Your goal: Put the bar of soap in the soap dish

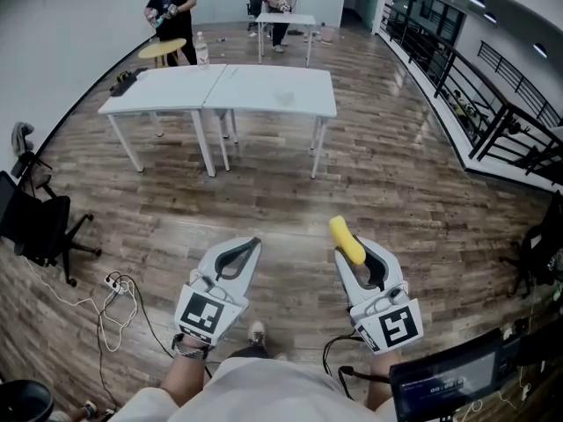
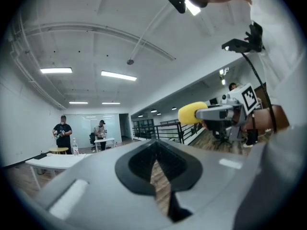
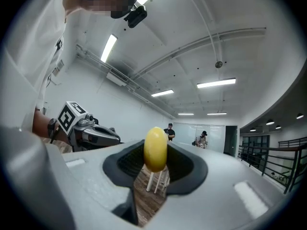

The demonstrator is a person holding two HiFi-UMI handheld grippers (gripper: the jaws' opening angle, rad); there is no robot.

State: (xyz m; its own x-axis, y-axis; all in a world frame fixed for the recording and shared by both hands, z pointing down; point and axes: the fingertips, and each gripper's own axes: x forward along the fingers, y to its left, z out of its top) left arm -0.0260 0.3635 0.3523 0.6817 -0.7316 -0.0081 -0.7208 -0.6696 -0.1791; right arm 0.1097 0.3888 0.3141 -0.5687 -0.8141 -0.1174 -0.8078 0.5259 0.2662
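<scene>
A yellow bar of soap (image 1: 347, 240) sticks out from the tips of my right gripper (image 1: 350, 248), which is shut on it and held about level over the wooden floor. In the right gripper view the soap (image 3: 155, 149) stands on end between the two jaws of the right gripper (image 3: 156, 158). My left gripper (image 1: 254, 242) is beside it on the left, shut, with nothing in it. Seen from the left gripper view, its tips (image 2: 154, 146) meet, and the soap (image 2: 192, 113) shows off to the right. No soap dish can be made out in any view.
Two white tables (image 1: 220, 90) pushed together stand ahead, with a black item (image 1: 124, 81) at the left end. Behind them are a bottle (image 1: 201, 49), a round yellow stool (image 1: 163, 48), a small white table (image 1: 286, 19) and two people. An office chair (image 1: 40, 222) and floor cables (image 1: 114, 306) lie left; a railing (image 1: 475, 86) runs right.
</scene>
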